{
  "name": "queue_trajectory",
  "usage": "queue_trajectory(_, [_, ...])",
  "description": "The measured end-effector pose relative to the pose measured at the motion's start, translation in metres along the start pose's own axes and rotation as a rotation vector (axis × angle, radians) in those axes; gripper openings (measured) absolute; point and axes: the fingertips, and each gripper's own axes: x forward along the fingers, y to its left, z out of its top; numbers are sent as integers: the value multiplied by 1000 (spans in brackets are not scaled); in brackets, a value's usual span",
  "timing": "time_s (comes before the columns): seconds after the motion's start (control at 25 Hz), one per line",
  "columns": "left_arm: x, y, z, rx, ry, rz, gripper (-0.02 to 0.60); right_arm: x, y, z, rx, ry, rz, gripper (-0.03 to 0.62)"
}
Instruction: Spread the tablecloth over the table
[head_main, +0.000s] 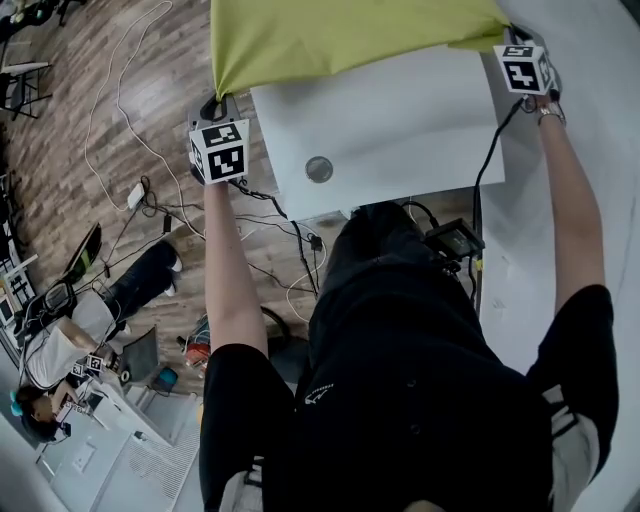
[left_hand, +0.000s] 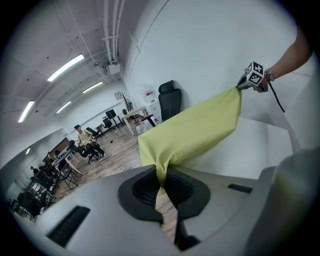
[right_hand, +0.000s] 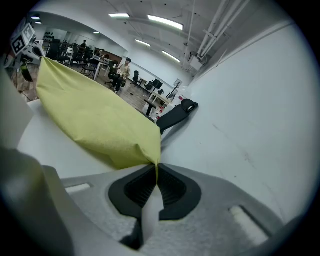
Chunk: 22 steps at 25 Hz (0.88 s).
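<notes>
A yellow-green tablecloth (head_main: 340, 35) hangs stretched over the far part of a white table (head_main: 400, 140). My left gripper (head_main: 215, 105) is shut on the cloth's near left corner, beyond the table's left edge. At the table's right side, my right gripper (head_main: 520, 45) is shut on the near right corner. In the left gripper view the tablecloth (left_hand: 195, 130) runs from my left gripper (left_hand: 161, 180) across to the right gripper (left_hand: 239, 87). In the right gripper view the tablecloth (right_hand: 95, 120) is pinched in my right gripper (right_hand: 156, 172) and spans to the left gripper (right_hand: 30, 52).
A round grey cable port (head_main: 319, 169) sits in the tabletop near its front edge. Cables (head_main: 150, 200) and a power strip lie on the wood floor to the left. A person (head_main: 70, 330) sits at lower left. A black office chair (left_hand: 170, 100) stands by the white wall.
</notes>
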Motion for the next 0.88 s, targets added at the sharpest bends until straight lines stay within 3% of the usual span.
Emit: queue_trajectory(0.88, [-33,-32,-39,-9,52,-25,8,-24,6,-43,22,33,7,9])
